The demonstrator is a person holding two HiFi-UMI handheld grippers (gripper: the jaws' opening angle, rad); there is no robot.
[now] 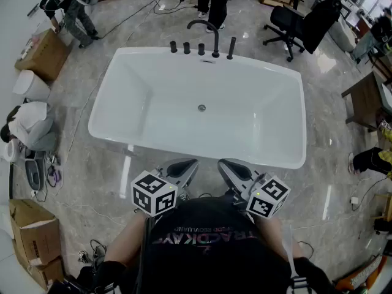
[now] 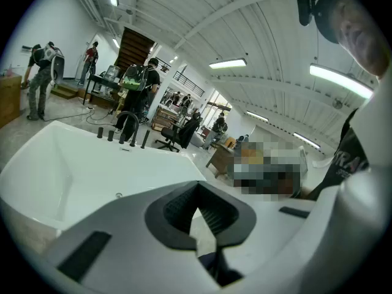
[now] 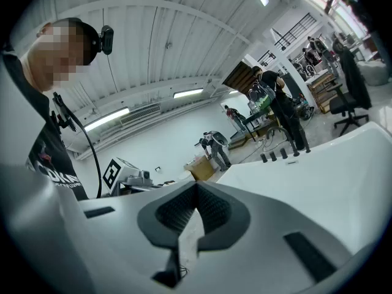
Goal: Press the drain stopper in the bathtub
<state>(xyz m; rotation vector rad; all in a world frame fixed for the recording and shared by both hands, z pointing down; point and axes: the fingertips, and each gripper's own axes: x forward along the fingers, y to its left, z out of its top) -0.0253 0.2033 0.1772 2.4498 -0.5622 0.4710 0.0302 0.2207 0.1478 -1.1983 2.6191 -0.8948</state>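
Left gripper [image 1: 182, 166] and right gripper [image 1: 234, 166] hang short of the glossy white rectangular bathtub [image 1: 128, 97], each with jaws pressed together, empty. The small round metal drain stopper [image 1: 201, 108] sits mid-floor, well apart. My long reach could land off-centre and skid.

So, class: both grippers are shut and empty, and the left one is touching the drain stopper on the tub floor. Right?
No. Both are shut and empty, but the left gripper hangs outside the near rim of the bathtub, beside the right gripper, apart from the drain stopper on its floor. The head view shows it.
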